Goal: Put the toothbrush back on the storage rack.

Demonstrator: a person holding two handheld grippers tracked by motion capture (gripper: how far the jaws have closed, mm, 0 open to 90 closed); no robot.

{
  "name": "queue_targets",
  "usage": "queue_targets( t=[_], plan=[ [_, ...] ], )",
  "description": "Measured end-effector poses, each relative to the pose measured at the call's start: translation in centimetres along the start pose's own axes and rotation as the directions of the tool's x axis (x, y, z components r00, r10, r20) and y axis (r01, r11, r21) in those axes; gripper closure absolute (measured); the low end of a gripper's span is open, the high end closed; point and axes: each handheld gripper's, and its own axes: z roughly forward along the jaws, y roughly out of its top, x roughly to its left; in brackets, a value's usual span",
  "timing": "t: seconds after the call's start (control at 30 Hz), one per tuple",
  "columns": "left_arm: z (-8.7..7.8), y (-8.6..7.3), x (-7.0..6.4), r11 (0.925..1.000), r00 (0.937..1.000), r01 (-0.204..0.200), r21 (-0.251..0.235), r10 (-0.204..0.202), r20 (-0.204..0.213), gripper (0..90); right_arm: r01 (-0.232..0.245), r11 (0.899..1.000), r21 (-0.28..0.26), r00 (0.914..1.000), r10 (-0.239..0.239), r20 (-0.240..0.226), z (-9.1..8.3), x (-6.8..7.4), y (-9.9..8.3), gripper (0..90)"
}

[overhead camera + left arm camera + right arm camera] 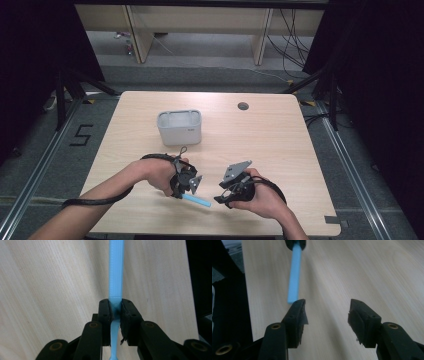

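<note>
Left gripper view: left gripper (115,312) clamps blue stick (116,270). Right gripper (327,311) gapes, probably just short; centre free end between jaws before closing.

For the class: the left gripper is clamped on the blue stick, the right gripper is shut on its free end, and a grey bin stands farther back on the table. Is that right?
Not quite. The right gripper is open, its jaws apart with the free end of the blue stick just beyond its one jaw, as the right gripper view shows. The left gripper is clamped on the stick, and the grey bin stands farther back.
</note>
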Motion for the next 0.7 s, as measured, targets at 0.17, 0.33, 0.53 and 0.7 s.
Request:
queue_targets(
  t=[0.17,0.33,0.53,0.7],
  plan=[
    [-0.1,0.4,0.1,1.0,1.0,0.002,0.0,-0.002,0.001,78.4,0.055,0.998,0.023,0.9973,-0.054,-0.051,0.6,0.9,0.9,48.6],
    [0.1,1.0,0.0,1.0,0.999,0.003,-0.009,-0.003,0.044,78.4,0.083,0.996,0.031,0.9953,-0.081,-0.052,1.1,1.5,1.2,49.9],
    [-0.4,1.4,0.2,0.9997,0.9999,0.014,-0.02,-0.014,-0.006,78.4,0.092,0.995,0.027,0.9922,-0.09,-0.087,1.8,1.8,1.2,53.1],
    [-0.4,1.4,0.3,0.9996,0.9999,0.017,-0.022,-0.017,-0.003,78.4,0.082,0.996,0.021,0.9916,-0.08,-0.102,2.0,2.0,1.0,60.1]
  ],
)
